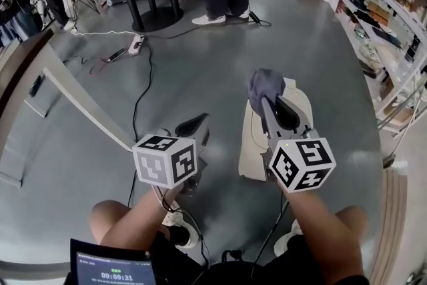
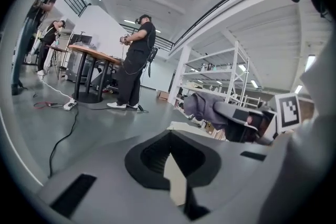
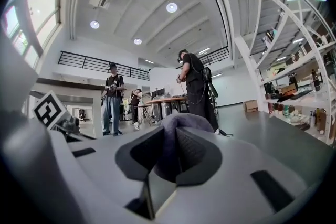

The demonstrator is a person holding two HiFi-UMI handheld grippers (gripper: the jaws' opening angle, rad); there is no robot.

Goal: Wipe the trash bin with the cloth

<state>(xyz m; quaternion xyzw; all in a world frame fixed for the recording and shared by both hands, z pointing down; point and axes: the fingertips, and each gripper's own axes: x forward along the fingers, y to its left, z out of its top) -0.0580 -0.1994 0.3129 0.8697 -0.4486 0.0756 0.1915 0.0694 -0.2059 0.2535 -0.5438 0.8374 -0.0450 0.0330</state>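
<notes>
Right hand-held gripper (image 1: 268, 105) clamps cloth (image 1: 263, 81), left hand-held gripper (image 1: 199, 121) closed empty, bin (image 1: 251, 150) partly hidden

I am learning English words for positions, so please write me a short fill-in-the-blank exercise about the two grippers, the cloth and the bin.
1. The grey cloth is clamped in the tongs of the ____ gripper.
2. The left gripper has its tongs shut, and they hold ____.
3. The cream trash bin rests on the grey ____.

Missing words: right, meaning the right gripper; nothing; floor.
</notes>
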